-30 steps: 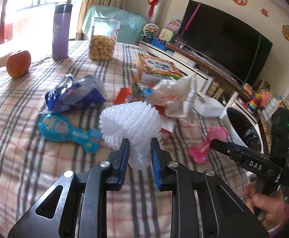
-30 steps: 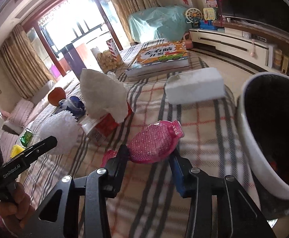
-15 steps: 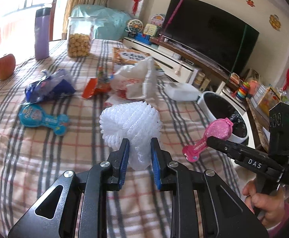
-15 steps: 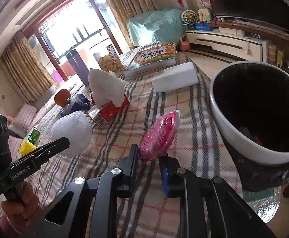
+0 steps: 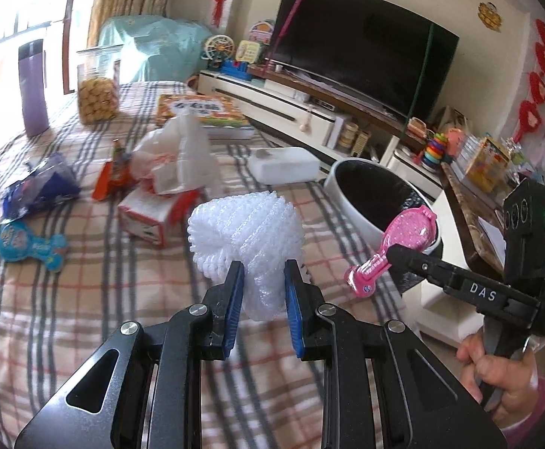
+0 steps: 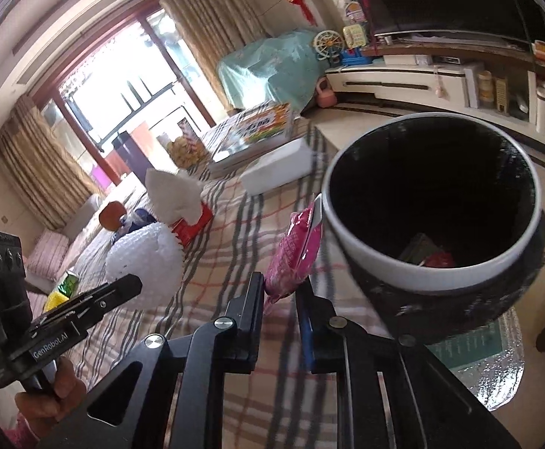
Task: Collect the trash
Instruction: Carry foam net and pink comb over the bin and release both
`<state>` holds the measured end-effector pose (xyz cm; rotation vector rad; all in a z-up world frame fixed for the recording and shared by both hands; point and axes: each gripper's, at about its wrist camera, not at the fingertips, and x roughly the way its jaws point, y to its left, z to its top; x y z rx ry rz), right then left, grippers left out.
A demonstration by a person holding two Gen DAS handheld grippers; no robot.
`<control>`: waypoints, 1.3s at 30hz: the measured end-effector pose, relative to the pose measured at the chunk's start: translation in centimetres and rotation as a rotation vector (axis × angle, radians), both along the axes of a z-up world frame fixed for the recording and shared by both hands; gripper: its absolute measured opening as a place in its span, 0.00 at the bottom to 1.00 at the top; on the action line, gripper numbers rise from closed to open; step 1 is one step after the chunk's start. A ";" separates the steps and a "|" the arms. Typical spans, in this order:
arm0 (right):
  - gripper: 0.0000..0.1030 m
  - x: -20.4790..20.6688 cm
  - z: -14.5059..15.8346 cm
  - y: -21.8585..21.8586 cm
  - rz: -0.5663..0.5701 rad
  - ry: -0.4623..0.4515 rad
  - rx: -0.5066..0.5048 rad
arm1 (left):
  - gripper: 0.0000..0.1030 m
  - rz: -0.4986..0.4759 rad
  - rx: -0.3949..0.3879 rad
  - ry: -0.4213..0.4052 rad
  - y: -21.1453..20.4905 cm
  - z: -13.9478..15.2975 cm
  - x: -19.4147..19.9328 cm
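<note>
My left gripper (image 5: 261, 273) is shut on a white foam fruit net (image 5: 246, 232), held above the plaid tablecloth. My right gripper (image 6: 279, 288) is shut on a pink comb-shaped wrapper (image 6: 296, 247), which stands upright just left of the rim of the black, white-rimmed trash bin (image 6: 395, 265). In the left wrist view the pink wrapper (image 5: 395, 239) hangs in front of the bin (image 5: 351, 209), with the right gripper (image 5: 395, 252) pinching its handle end. The bin holds some scraps at its bottom. In the right wrist view the foam net (image 6: 145, 262) shows at the left, held by the left gripper (image 6: 134, 284).
On the table lie a blue comb-shaped wrapper (image 5: 25, 245), a blue foil bag (image 5: 40, 187), a red tissue box with white tissue (image 5: 167, 187), a white box (image 5: 283, 164), a book (image 5: 201, 112), a biscuit jar (image 5: 96, 89) and a purple bottle (image 5: 33, 86). TV cabinet beyond.
The right jaws went from wide around the pink wrapper to shut on it and lifted it off the table. Both grippers carried their loads toward the bin, which looms larger now.
</note>
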<state>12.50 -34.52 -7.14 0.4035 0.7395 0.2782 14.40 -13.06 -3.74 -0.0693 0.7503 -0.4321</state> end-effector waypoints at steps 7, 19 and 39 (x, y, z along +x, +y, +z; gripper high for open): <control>0.17 -0.4 0.3 -2.5 -0.044 -0.012 0.026 | 0.20 -0.047 0.014 -0.005 -2.7 0.4 0.5; 0.16 -0.6 1.0 -6.3 -0.117 -0.030 0.049 | 0.20 -0.124 0.026 -0.012 -7.3 0.9 1.3; 0.16 1.8 0.2 -10.5 -0.180 0.004 0.028 | 0.20 -0.228 0.065 -0.008 -14.3 1.1 4.3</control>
